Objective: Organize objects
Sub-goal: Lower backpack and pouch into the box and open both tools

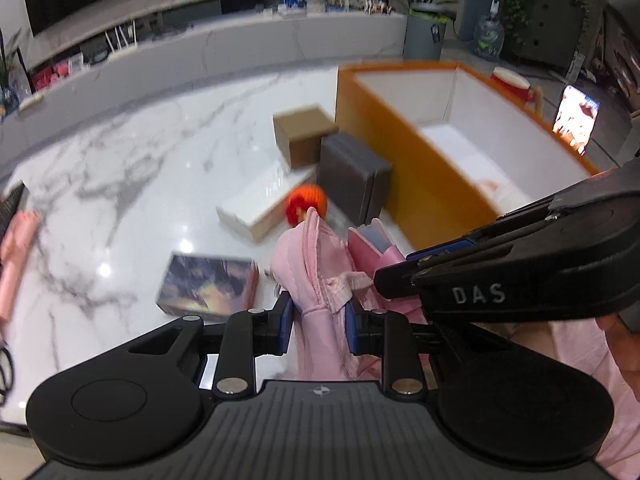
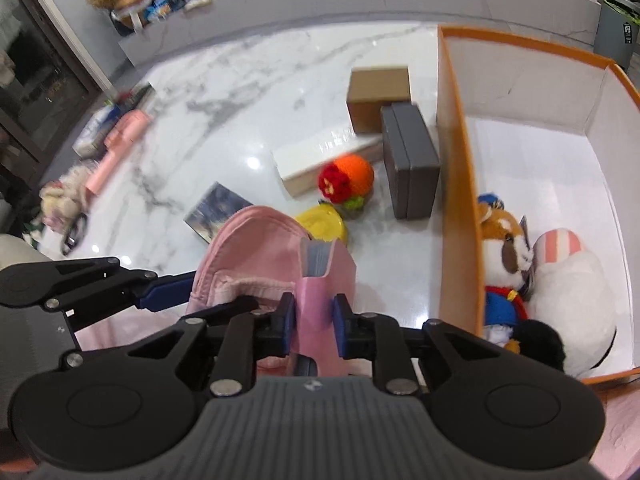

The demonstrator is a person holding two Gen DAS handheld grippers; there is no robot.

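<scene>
Both tools held the pink bag above the near edge of the surface (image 2: pixel 224 80). The left tool (image 1: pixel 319 322) was pinching the bag (image 1: pixel 316 256) by its zipper edge, and the right tool (image 2: pixel 313 326) was pinching a pink flap on the bag's other side, with a stack of thin grey-blue sheets showing in the opening just beyond its fingers. The bag (image 2: pixel 256 240) hung upright between them, mouth up.

The orange box (image 2: pixel 460 208) stood at the right edge of the surface, its long axis running away from the tools; plush toys (image 2: pixel 508 256) lay in its near end. It lay to the right of the bag, so the right tool was the nearer one, and the bag would probably have to travel rightward over the box's tall near wall. The knitted ball (image 2: pixel 354 176), grey case (image 2: pixel 412 164) and brown box (image 2: pixel 378 96) sat left of that wall, well apart from the tools.
</scene>
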